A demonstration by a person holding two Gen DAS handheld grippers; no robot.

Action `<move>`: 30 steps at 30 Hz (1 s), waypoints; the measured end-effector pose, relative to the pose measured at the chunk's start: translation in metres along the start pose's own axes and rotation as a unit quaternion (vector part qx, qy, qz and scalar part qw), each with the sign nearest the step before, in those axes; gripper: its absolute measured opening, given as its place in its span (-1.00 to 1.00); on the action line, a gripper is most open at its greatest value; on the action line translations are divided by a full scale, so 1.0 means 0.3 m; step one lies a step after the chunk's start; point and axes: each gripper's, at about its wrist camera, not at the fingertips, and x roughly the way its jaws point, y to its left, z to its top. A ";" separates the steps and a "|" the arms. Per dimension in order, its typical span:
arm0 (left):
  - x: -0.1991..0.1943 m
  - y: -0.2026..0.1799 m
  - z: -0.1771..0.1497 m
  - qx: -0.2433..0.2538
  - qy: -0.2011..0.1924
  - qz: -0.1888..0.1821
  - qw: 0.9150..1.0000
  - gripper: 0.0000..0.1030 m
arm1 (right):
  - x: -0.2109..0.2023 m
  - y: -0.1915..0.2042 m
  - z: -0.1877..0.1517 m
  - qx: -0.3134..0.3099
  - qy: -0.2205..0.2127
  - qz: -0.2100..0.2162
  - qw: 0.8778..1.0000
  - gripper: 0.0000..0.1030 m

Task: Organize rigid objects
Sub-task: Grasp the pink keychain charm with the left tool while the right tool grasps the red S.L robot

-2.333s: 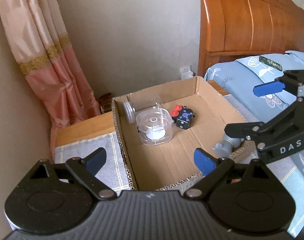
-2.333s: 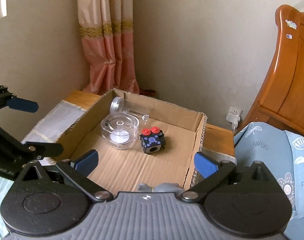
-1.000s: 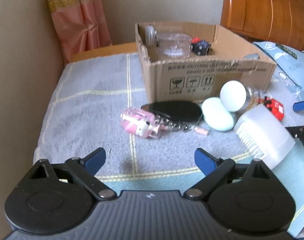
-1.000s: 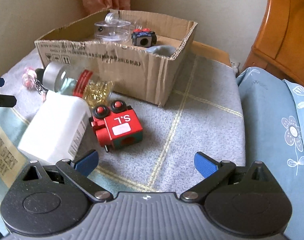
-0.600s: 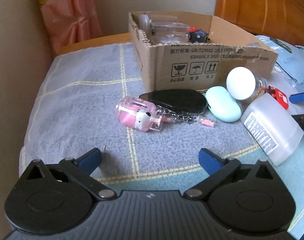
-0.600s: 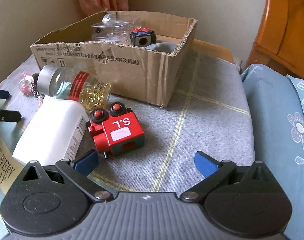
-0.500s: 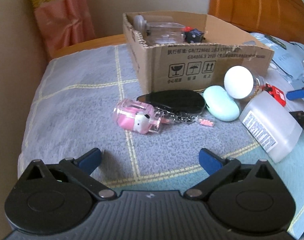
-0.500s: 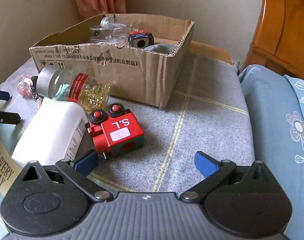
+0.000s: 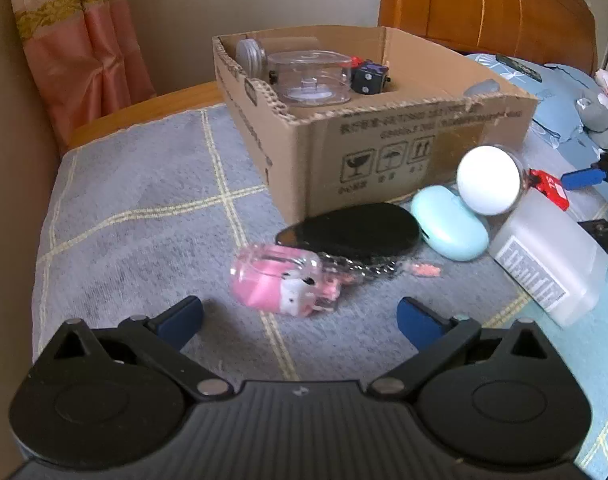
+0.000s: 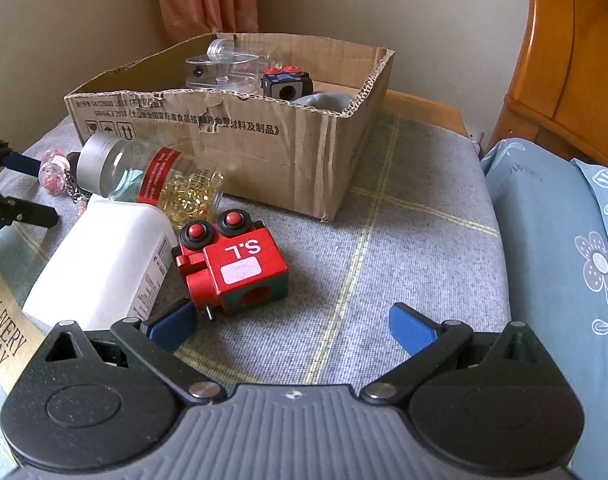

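Note:
A cardboard box [image 9: 384, 148] [image 10: 263, 152] holds clear plastic containers [image 9: 308, 76] and a black toy block [image 10: 285, 84]. In front of it on the grey cloth lie a pink keychain case [image 9: 279, 280], a black oval case [image 9: 352, 232], a mint case [image 9: 448, 222], a pill jar [image 10: 143, 174], a white bottle [image 10: 103, 264] and a red toy block [image 10: 231, 266]. My left gripper [image 9: 299, 316] is open and empty, just short of the pink case. My right gripper [image 10: 291, 326] is open and empty, just short of the red block.
A wooden headboard [image 9: 484, 4] and blue floral bedding [image 10: 564, 240] lie to the right. A pink curtain [image 9: 75, 40] hangs in the corner. The wall runs along the left side. Open grey cloth [image 9: 143, 208] lies left of the box.
Both grippers have pulled back from over the box and come down low in front of the loose objects. The left has closed in on the pink case, the right on the red block.

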 end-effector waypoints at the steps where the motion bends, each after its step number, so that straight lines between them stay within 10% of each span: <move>1: 0.002 0.009 0.005 -0.003 0.001 0.000 1.000 0.94 | 0.001 0.000 0.001 0.000 0.000 0.000 1.000 1.00; 18: -0.009 0.036 0.036 0.006 -0.015 -0.007 1.000 0.09 | 0.029 0.003 0.032 -0.069 -0.004 0.052 0.996 0.98; 30: -0.012 0.030 0.043 0.007 -0.008 -0.010 1.000 -0.02 | 0.023 0.048 0.077 -0.113 -0.003 0.088 0.990 0.14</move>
